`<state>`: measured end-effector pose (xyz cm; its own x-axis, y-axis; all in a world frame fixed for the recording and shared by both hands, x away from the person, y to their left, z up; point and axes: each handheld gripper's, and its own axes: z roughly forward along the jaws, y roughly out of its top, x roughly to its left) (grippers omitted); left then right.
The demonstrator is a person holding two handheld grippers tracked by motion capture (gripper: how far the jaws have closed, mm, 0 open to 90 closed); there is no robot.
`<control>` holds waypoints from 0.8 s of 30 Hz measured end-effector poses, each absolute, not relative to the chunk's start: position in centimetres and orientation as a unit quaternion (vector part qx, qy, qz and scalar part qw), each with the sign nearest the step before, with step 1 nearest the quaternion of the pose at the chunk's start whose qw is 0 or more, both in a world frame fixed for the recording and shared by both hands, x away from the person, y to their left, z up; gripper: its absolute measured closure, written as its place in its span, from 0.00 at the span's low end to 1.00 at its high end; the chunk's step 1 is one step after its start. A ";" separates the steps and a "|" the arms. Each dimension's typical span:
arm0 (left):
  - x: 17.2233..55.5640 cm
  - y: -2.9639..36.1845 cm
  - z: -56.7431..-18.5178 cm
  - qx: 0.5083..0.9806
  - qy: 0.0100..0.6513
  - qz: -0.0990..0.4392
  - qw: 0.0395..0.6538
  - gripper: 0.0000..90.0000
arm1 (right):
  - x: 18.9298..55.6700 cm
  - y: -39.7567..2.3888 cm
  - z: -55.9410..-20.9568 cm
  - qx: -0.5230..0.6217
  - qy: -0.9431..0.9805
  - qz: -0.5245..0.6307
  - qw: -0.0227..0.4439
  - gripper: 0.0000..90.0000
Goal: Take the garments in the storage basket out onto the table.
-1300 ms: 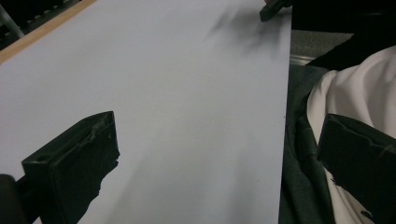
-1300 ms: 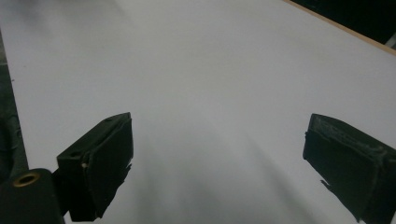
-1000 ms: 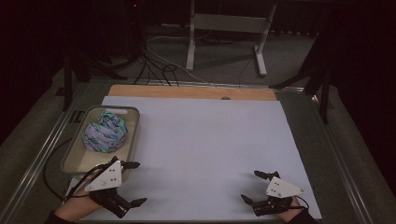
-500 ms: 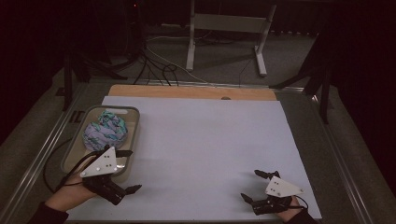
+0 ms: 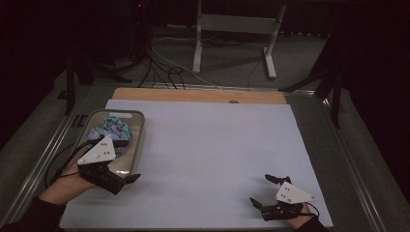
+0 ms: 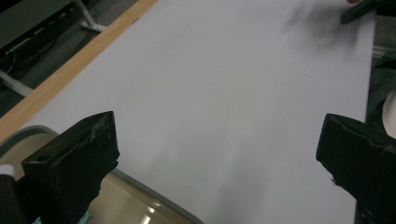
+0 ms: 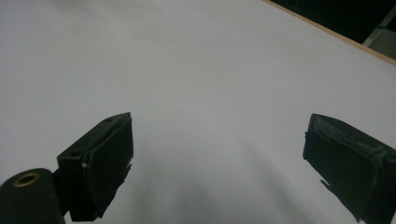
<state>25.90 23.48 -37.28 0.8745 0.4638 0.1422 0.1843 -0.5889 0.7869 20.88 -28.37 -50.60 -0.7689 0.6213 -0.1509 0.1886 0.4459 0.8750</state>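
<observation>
A clear plastic tray (image 5: 141, 126) stands at the left of the white sheet (image 5: 212, 145), holding a crumpled blue, teal and purple cloth (image 5: 115, 128). My left gripper (image 5: 126, 166) hovers over the tray's near end, open and holding nothing. In the left gripper view its jaws (image 6: 219, 126) stand wide apart above the tray's rim (image 6: 159, 198), pointing across the sheet. My right gripper (image 5: 263, 189) rests near the sheet's front right corner. It is open too, and in the right gripper view (image 7: 219, 121) bare white sheet lies between its jaws.
A wooden strip (image 5: 193, 95) borders the sheet's far edge. Metal rails run along both table sides. Beyond the table, a metal stand (image 5: 232, 29) and loose cables (image 5: 164, 67) lie on the dark floor. The right gripper's tip (image 6: 359, 9) shows far off in the left gripper view.
My left gripper has moved away from the front edge to the left and up, over the tray's near end. The right gripper has stayed put.
</observation>
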 end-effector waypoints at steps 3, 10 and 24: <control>26.4 23.7 -37.0 0.873 0.192 0.174 0.413 0.00 | 20.9 -28.4 -50.6 0.247 0.817 0.466 0.234 0.10; 28.3 24.6 -36.6 0.863 0.232 0.187 0.407 0.00 | 21.0 -28.5 -50.7 0.250 0.816 0.464 0.237 0.10; 32.4 25.9 -37.5 0.828 0.345 0.234 0.375 0.00 | 21.0 -28.2 -50.7 0.253 0.817 0.461 0.237 0.10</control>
<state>32.35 25.93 -37.49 0.6529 0.7464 0.1288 0.3957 -0.4810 0.7823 20.98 -28.24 -50.75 -0.7594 0.6321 -0.1541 0.1946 0.4467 0.8732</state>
